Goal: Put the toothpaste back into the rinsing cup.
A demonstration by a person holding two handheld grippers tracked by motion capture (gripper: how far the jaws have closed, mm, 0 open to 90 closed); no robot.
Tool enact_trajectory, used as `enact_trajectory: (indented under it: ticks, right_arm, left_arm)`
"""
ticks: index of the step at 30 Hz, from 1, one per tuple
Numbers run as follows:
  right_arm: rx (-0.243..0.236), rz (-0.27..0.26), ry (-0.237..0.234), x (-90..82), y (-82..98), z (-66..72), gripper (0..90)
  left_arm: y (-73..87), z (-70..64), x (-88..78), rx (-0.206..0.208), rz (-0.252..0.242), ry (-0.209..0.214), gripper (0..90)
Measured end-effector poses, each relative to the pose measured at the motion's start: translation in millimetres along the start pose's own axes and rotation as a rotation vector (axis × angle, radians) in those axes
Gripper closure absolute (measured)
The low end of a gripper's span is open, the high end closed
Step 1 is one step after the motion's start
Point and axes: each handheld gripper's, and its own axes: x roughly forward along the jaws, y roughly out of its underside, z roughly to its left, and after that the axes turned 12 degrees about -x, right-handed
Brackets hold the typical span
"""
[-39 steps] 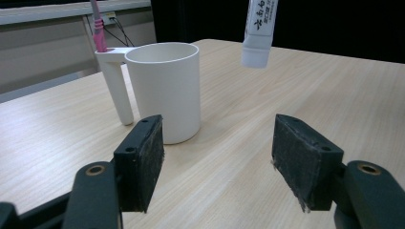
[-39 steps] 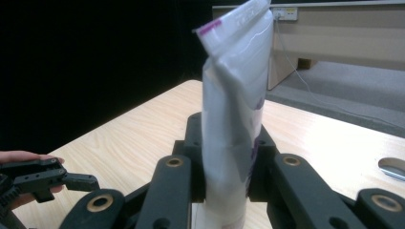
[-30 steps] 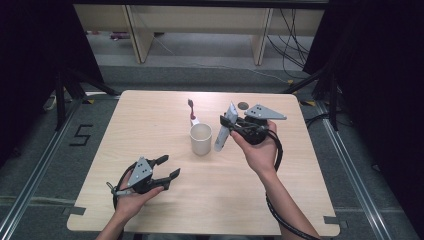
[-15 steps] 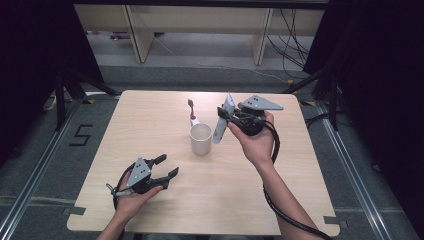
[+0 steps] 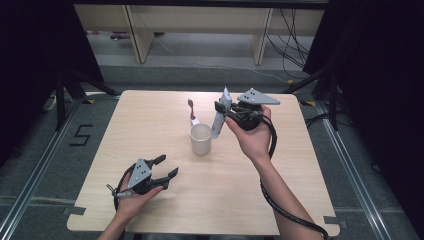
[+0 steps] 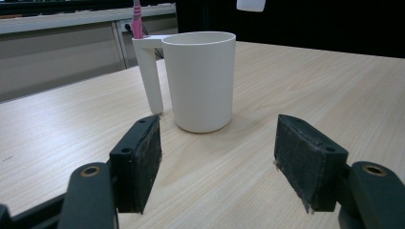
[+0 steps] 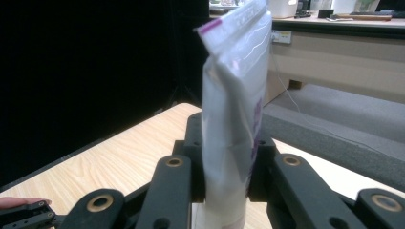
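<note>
The right gripper (image 5: 223, 111) pinches a soft white plastic toothpaste tube (image 5: 219, 119) mid-body, which looks light, squashy and best held near its stiffer cap end.

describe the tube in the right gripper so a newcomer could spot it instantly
Start at the light wooden table, then find the white cup near its middle. Just right of the cup, above the tabletop, the right gripper is shut on the tube. It is a white squeeze tube with purple print and a flat crimped end pointing up, unlike the pink-handled toothbrush standing in the cup's side holder.
</note>
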Motion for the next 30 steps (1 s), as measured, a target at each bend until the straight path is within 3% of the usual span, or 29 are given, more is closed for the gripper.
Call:
enact_trajectory:
  ticks: [2, 4, 9, 10, 12, 13, 15, 16, 19, 24, 25, 26, 30]
  right_arm:
    - [-0.019, -0.003, 0.007, 1.4, -2.0, -0.1, 76.4]
    - [0.0, 0.001, -0.009, 3.0, -4.4, 2.3, 76.4]
    - [-0.02, -0.016, -0.007, 8.5, -8.8, 3.8, 76.4]
    - [-0.005, 0.004, -0.007, 8.4, -9.6, 5.0, 76.4]
    - [-0.038, -0.012, 0.006, 11.3, -10.1, 3.8, 76.4]
    - [-0.019, -0.004, -0.004, 12.0, -10.5, 5.2, 76.4]
    - [-0.041, -0.012, 0.008, 14.6, -10.6, 4.1, 76.4]
    - [-0.015, -0.002, -0.004, 15.6, -10.7, 6.1, 76.4]
    - [-0.033, -0.007, -0.001, 18.9, -10.9, 5.8, 76.4]
    - [-0.024, 0.003, 0.001, 24.2, -10.3, 7.2, 76.4]
    - [-0.003, 0.004, -0.002, 25.1, -10.0, 8.5, 76.4]
    - [-0.028, -0.009, -0.005, 26.8, -9.8, 6.9, 76.4]
    - [-0.012, 0.006, -0.001, 28.9, -9.1, 8.1, 76.4]
  left_arm:
    - [0.0, 0.0, -0.1, 0.002, -0.003, -0.002, 32.8]
    - [0.0, -0.1, -0.3, 0.003, -0.003, -0.004, 32.6]
    - [-0.6, 1.0, -1.8, -0.004, 0.006, -0.013, 32.4]
    - [-0.5, 1.1, -1.9, -0.004, 0.004, -0.013, 32.3]
    - [-0.5, 0.8, -1.9, -0.002, 0.004, -0.013, 32.3]
    - [-0.4, 0.6, -1.8, -0.003, 0.005, -0.013, 32.2]
    - [0.0, 0.6, -0.6, -0.002, -0.005, -0.007, 32.0]
    - [0.1, 0.7, -0.1, -0.003, -0.009, -0.003, 31.8]
    - [-0.5, 0.5, -1.6, -0.001, 0.006, -0.014, 31.2]
    - [0.0, 0.4, -0.2, 0.003, -0.006, -0.005, 31.2]
    - [0.0, 0.5, -0.2, 0.002, -0.006, -0.005, 31.2]
    - [0.1, 0.5, -0.1, -0.001, -0.008, -0.005, 31.2]
    - [0.1, 0.4, -0.1, 0.0, -0.007, -0.006, 31.2]
